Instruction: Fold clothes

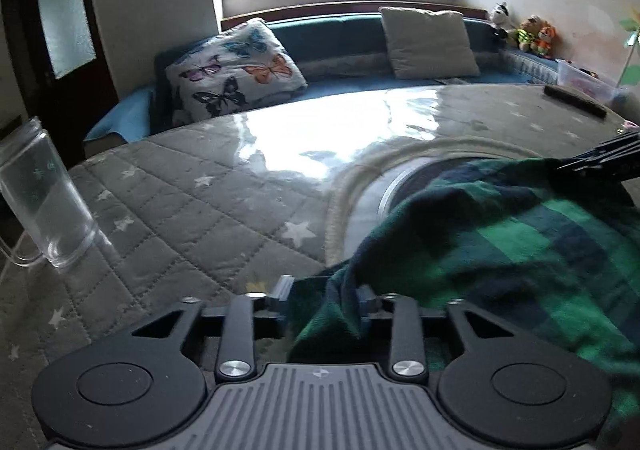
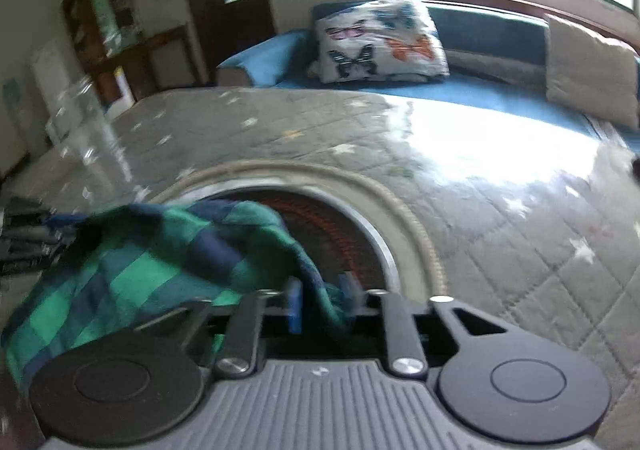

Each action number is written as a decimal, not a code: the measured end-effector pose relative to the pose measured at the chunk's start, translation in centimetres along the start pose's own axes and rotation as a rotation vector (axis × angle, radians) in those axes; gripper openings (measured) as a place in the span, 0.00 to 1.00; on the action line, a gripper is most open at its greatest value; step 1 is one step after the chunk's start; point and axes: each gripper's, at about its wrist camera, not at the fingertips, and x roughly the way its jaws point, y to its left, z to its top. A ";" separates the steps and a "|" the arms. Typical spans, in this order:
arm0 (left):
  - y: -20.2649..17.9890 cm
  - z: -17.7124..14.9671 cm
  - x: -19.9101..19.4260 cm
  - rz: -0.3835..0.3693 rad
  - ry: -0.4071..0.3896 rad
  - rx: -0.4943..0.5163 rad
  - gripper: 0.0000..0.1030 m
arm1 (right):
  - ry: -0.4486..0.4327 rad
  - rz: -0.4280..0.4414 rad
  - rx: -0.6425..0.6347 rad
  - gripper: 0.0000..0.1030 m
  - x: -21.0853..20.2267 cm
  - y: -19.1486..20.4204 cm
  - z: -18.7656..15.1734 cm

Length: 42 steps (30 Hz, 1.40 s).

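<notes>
The left gripper (image 1: pixel 324 300) and the right gripper (image 2: pixel 322 302) each pinch an edge of the green plaid garment (image 1: pixel 520 250), held bunched above the bench (image 1: pixel 180 209) at lower centre. No finished fold shows; folding remains.

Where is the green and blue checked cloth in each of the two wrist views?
Left wrist view: checked cloth fills the lower right, pinched by the left gripper.
Right wrist view: it lies lower left, pinched by the right gripper.
Shared landmark: butterfly pillow.
</notes>
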 end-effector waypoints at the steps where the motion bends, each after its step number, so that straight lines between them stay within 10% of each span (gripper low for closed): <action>1: 0.3 0.1 0.0 0.018 -0.002 -0.004 0.44 | -0.012 -0.009 0.008 0.32 -0.3 -0.3 0.1; 9: 1.4 1.4 -1.3 0.077 -0.057 -0.063 0.48 | -0.142 -0.061 -0.003 0.35 -4.5 -1.4 0.7; 23: -4.0 3.6 0.0 -0.125 -0.028 -0.025 0.39 | 0.002 -0.071 0.050 0.20 -0.6 -3.3 -1.3; 42: -4.9 4.5 5.0 -0.146 0.045 -0.059 0.34 | 0.059 0.044 -0.092 0.20 3.9 3.0 1.7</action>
